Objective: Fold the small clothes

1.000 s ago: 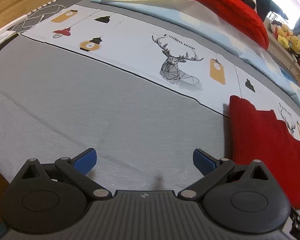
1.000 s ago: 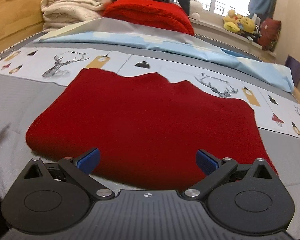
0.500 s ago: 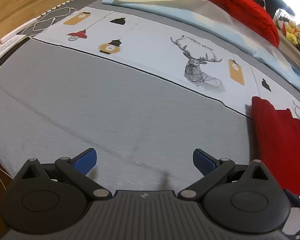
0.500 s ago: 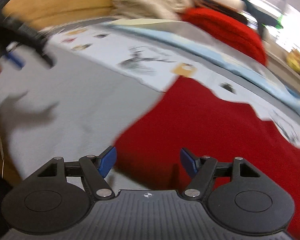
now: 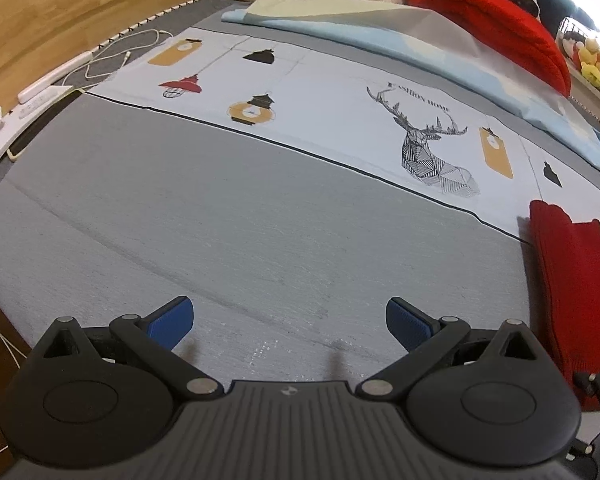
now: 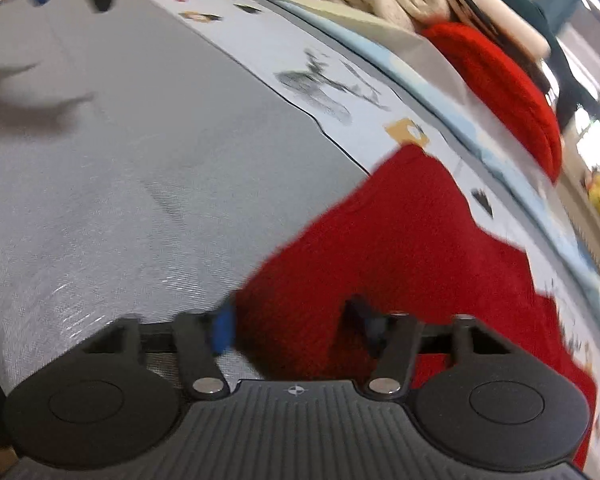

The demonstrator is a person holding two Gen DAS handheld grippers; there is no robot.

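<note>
**Jaws closing at the corner of the red cloth**

Red cloth (image 6: 416,264) lies flat on the grey bedspread (image 6: 148,168), its far edge over the deer-print sheet (image 5: 340,112). We see the right gripper (image 6: 296,330) narrowing its jaws around the cloth's near corner, pads not yet pressing as far as we can tell through the blur. Our left gripper (image 5: 290,320) hangs wide apart over bare bedspread, beside the cloth's edge.
</note>
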